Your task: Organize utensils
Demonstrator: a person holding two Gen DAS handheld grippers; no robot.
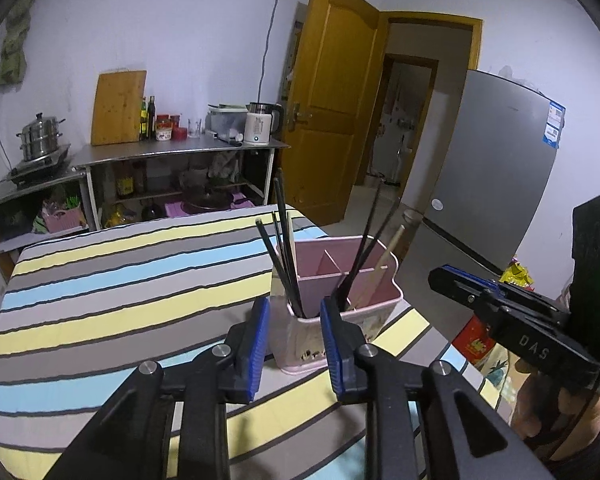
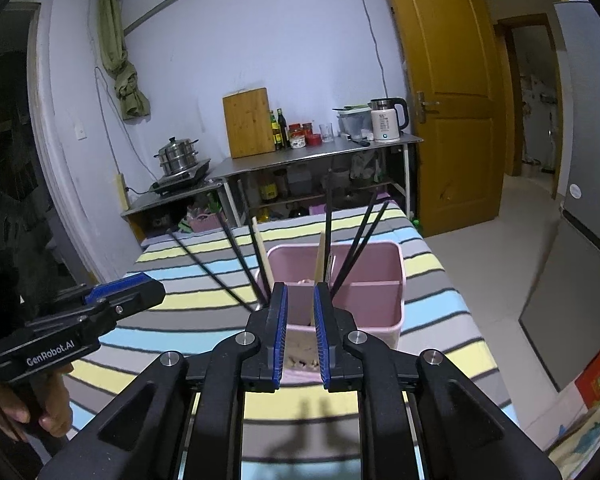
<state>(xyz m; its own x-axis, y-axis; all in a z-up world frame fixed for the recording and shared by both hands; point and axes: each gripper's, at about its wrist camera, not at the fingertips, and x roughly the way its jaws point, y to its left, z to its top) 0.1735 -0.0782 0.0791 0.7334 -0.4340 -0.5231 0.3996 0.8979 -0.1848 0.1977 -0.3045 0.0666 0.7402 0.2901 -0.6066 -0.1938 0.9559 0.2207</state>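
- Far left, a steel steamer pot (image 1: 42, 136) sits on a cooker, apart from the striped table.
- A wooden cutting board (image 1: 118, 108) leans against the wall on a steel counter (image 1: 180, 152), with bottles just beside it.
- The striped tablecloth (image 1: 100, 300) covers the table in the foreground.
- The left gripper (image 1: 295, 320) hovers over the cloth with its blue pads spread and nothing pinched; the holder's near corner shows between them, untouched.
- The pink utensil holder (image 1: 376, 304) stands upright near the table's right edge, divided into compartments, with black chopsticks (image 1: 286, 248) and pale wooden ones leaning out of it.
- The right gripper (image 2: 300, 320) sits just before the holder, its jaws slightly parted and gripping nothing.
- A yellow door (image 1: 332, 120) stands ajar, and a grey refrigerator (image 1: 492, 168) is at the right.
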